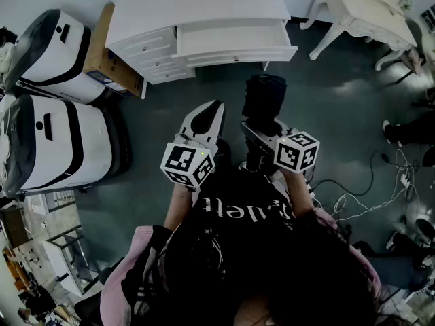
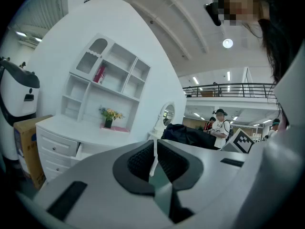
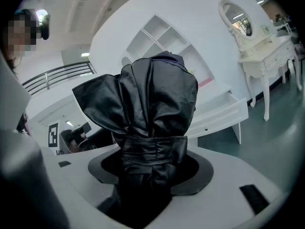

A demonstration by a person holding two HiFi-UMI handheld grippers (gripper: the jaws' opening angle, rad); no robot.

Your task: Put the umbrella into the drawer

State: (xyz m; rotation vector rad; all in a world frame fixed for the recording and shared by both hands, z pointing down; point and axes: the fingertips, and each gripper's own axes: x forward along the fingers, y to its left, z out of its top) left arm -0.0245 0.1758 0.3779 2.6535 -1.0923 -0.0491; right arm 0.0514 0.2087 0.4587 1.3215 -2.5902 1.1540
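Though dim overall, white dresser, drawer open, on dark floor.

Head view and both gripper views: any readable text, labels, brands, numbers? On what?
"allet": roughly, white print on the person's black shirt, seen upside down, with its ends lost in folds.
Cardboard box: blue print on its side, too small to read.
Marker cubes: square black-and-white codes only, no letters or numbers.
Left and right gripper views: no readable text.
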